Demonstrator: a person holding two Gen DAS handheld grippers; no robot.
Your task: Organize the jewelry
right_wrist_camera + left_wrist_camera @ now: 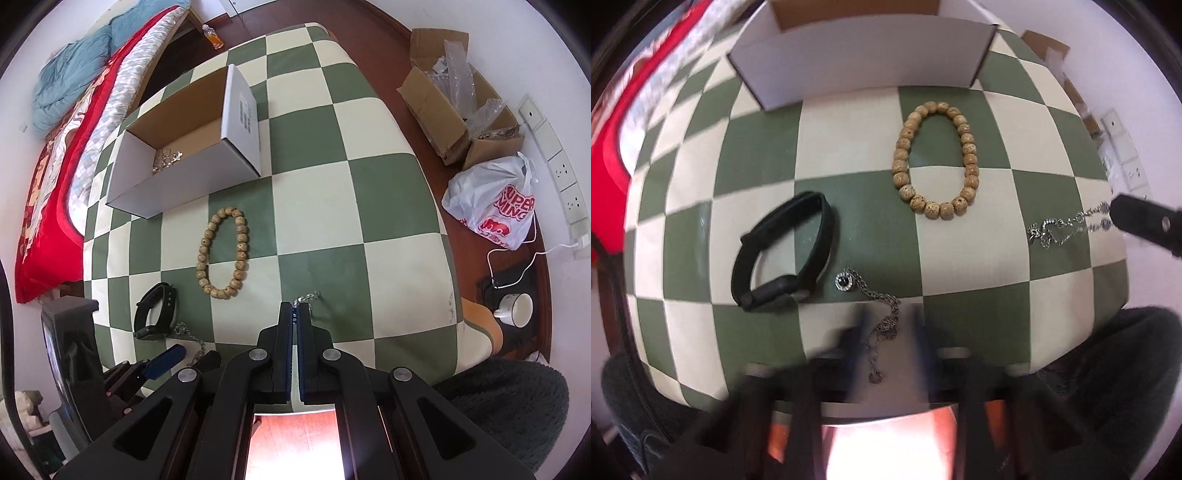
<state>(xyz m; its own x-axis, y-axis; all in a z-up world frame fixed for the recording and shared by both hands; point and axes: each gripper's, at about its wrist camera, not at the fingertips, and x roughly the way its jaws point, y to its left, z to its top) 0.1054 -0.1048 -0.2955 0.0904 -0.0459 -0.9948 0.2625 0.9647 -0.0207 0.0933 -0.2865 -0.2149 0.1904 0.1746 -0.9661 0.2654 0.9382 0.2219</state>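
Checkered green-and-cream tabletop [332,206]: right gripper [294,314] pinches silver chain bracelet [1060,227]; next, carry it to open white cardboard box [184,177]; left gripper [886,325] blurred, apparently parted around pendant necklace [871,310].

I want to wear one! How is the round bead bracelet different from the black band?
The tan wooden bead bracelet is made of many speckled round beads; the black wristband is one smooth strap. The bead bracelet lies flat in a closed oval, while the wristband stands on its edge. The bead bracelet lies nearer the white cardboard box. Both rest untouched on the green-and-cream checkered cloth.
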